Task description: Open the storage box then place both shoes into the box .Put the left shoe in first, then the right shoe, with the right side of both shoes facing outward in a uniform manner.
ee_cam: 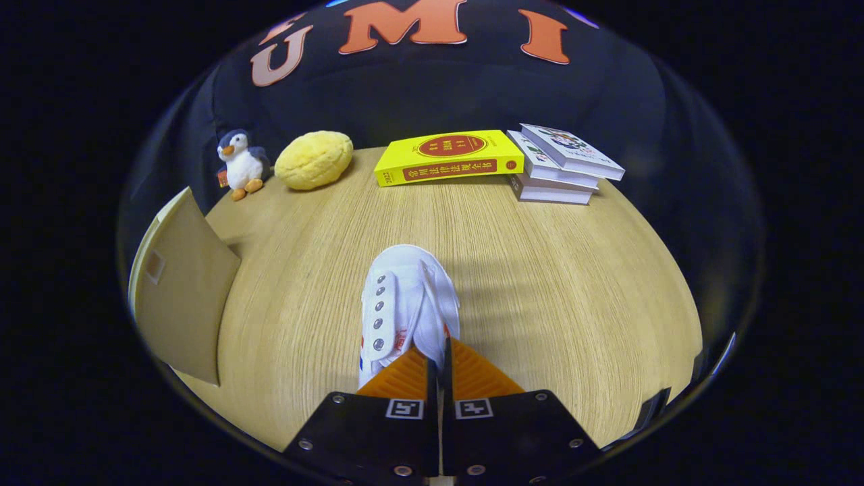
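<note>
A white canvas shoe (403, 304) with metal eyelets hangs above the wooden table (553, 270), toe pointing away from me. My gripper (439, 368) is shut on the shoe's heel edge, both fingers pressed together on the thin fabric. To the left, beside the fingers, stands the tan storage box (185, 293) with its flap raised; I cannot see inside it.
Along the table's far edge sit a penguin plush (241, 164), a yellow bun-shaped cushion (314, 159), a thick yellow book (449, 157) and a stack of white books (563, 165). The shoe's shadow falls on the wood to the right.
</note>
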Motion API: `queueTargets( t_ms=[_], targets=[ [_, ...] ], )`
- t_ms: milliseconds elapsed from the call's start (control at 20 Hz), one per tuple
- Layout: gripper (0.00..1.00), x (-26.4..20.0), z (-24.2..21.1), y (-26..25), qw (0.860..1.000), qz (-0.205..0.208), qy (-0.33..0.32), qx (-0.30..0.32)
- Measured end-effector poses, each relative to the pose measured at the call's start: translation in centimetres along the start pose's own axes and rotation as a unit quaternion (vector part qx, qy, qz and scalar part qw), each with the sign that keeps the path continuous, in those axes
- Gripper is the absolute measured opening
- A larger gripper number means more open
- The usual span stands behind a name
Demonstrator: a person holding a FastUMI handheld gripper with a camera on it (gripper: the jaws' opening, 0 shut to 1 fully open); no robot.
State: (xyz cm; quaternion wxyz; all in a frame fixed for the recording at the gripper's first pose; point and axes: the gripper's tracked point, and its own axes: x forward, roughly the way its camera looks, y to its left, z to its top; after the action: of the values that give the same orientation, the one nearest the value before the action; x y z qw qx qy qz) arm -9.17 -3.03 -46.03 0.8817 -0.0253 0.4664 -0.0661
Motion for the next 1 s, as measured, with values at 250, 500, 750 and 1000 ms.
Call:
queueTargets(
  t_ms=[250,500,750,1000],
  targets=[
    [0.11,0.9,0.1,-1.1,0.999,-0.018,-0.013,-0.045],
    [0.34,2.1,-0.6,-1.9,0.999,0.004,0.009,-0.053],
    [0.21,2.5,-0.7,-1.9,0.999,0.04,0.02,0.008],
    [0.01,1.1,-0.2,0.4,0.998,0.062,0.016,0.025]
  ],
)
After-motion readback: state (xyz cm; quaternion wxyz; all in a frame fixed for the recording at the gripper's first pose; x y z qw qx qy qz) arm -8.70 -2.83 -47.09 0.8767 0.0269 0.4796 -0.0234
